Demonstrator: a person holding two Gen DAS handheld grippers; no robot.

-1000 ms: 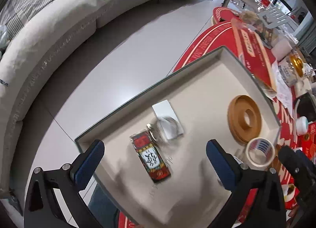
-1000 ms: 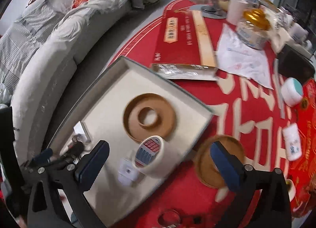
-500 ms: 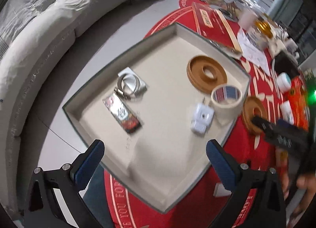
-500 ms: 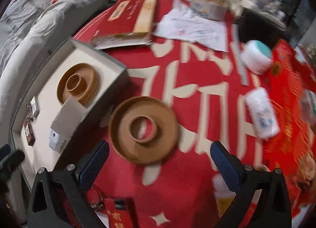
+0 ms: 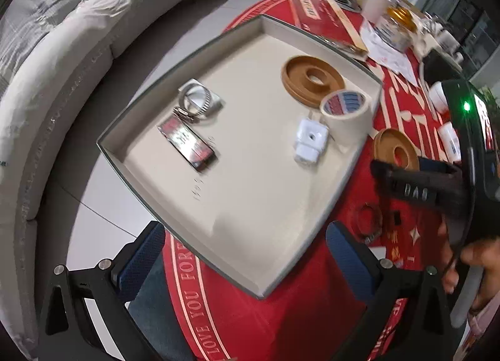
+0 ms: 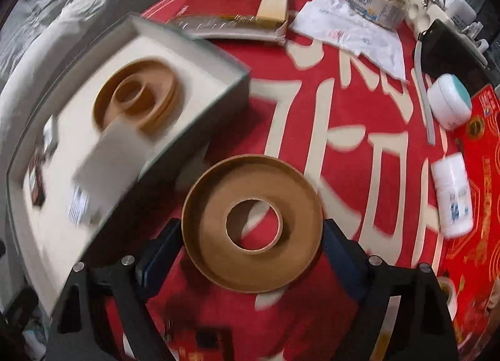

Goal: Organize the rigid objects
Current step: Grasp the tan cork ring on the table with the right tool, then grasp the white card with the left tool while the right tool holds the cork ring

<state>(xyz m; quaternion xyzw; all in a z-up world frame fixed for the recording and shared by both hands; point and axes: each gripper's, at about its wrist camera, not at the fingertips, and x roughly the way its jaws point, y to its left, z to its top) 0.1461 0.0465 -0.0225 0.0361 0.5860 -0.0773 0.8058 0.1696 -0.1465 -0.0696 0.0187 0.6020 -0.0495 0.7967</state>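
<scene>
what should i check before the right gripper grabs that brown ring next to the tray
1. Brown ring sits between the right gripper fingers: ok, one finger on each side of its rim.
2. Pads on the rim: cannot tell; the jaws are closing and look at or very near the edge.
3. Ring lies flat on the red tablecloth: ok.
4. Ring clear of the tray wall: ok, a gap shows.
5. Free spot in the tray for it: ok, bare floor below the tape roll and white block.
6. Left gripper out of the way: ok, open, empty, over the tray's near corner.
</scene>
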